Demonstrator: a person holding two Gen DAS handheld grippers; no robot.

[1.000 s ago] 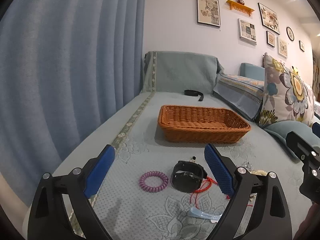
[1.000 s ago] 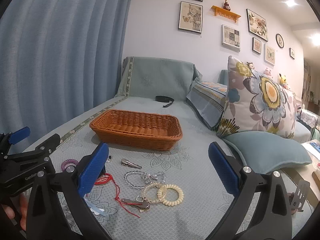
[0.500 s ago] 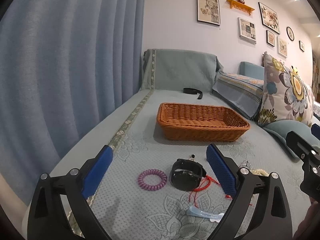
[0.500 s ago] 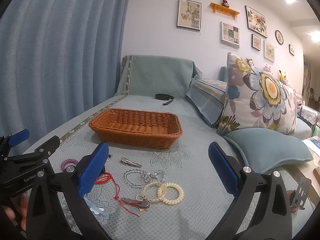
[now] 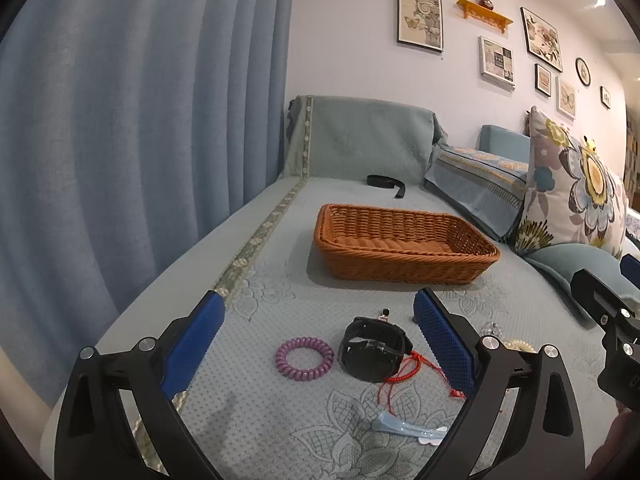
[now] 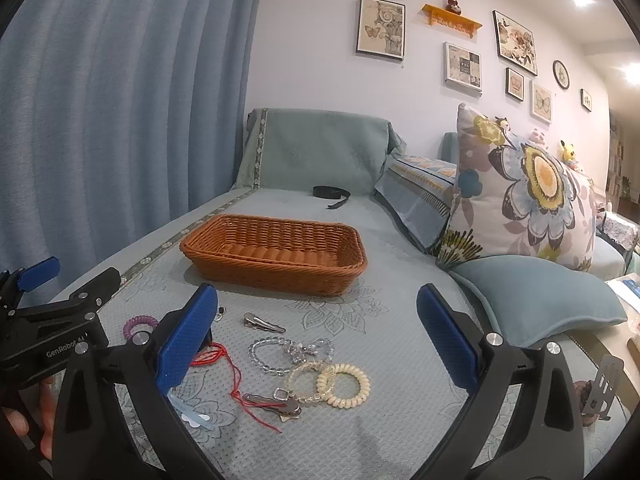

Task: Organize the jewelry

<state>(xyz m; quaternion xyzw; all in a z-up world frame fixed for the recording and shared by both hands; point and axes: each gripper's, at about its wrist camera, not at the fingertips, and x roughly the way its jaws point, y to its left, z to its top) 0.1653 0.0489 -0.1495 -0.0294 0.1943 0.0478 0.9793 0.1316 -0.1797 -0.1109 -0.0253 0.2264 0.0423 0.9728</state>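
A brown wicker basket (image 5: pixel 404 244) (image 6: pixel 276 256) stands empty on the sofa cover. In front of it lie a black watch (image 5: pixel 374 350), a purple coil hair tie (image 5: pixel 304 358) (image 6: pixel 140 324), a red cord (image 5: pixel 404 372) (image 6: pixel 224 360), a pale blue clip (image 5: pixel 408 430), a clear bead bracelet (image 6: pixel 288 354), cream coil ties (image 6: pixel 340 384), a silver clip (image 6: pixel 262 322) and a metal clip (image 6: pixel 276 402). My left gripper (image 5: pixel 320 336) is open and empty, just short of the watch and hair tie. My right gripper (image 6: pixel 316 340) is open and empty above the bracelets.
A floral cushion (image 6: pixel 524 208) and a blue-grey cushion (image 6: pixel 536 300) lie to the right. A black strap (image 6: pixel 332 192) lies behind the basket. A blue curtain (image 5: pixel 140 140) hangs at the left beyond the sofa edge.
Both grippers have shifted only slightly; the view has risen a little. Nothing was picked up and the items lie where they were.
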